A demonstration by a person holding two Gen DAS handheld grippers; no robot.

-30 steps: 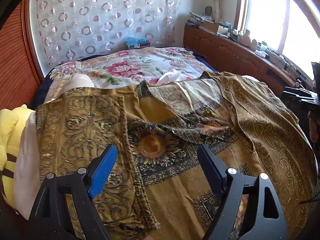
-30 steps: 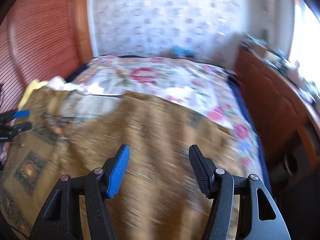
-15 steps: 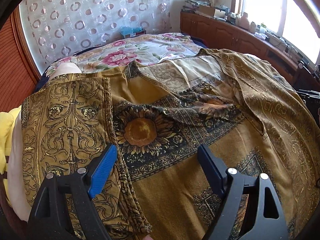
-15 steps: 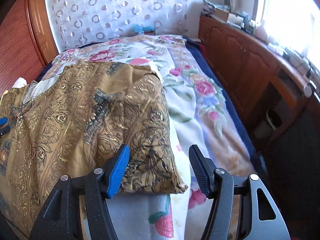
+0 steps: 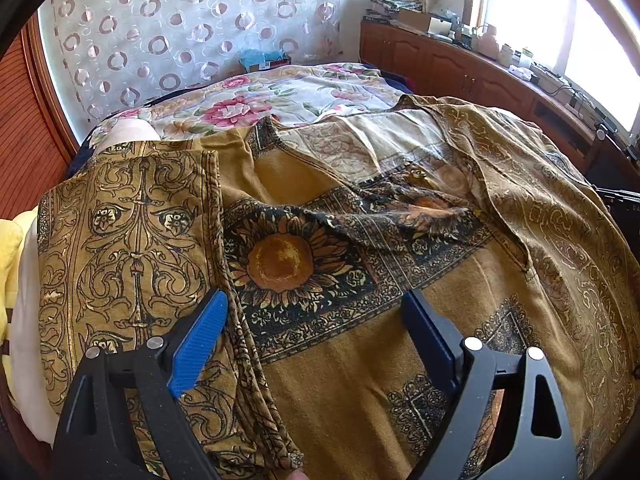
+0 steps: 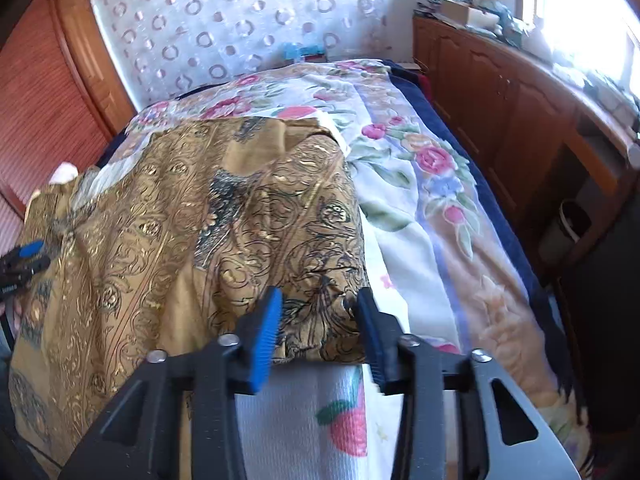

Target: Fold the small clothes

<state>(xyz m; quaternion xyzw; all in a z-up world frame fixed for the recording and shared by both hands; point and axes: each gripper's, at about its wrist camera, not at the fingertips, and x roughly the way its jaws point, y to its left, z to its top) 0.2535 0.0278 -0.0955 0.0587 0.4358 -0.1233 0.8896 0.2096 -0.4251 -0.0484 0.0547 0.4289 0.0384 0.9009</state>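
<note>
Garment (image 6: 224,216) corner between half-closed right gripper (image 6: 318,320), contact unclear; left gripper (image 5: 316,336) spread.

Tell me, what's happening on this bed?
A person with a gripper in each hand is folding a gold patterned garment spread on a floral bed. The right gripper is partly closed around the garment's near right edge, the cloth between its fingers. The left gripper hangs wide open above the cloth, holding nothing.
</note>
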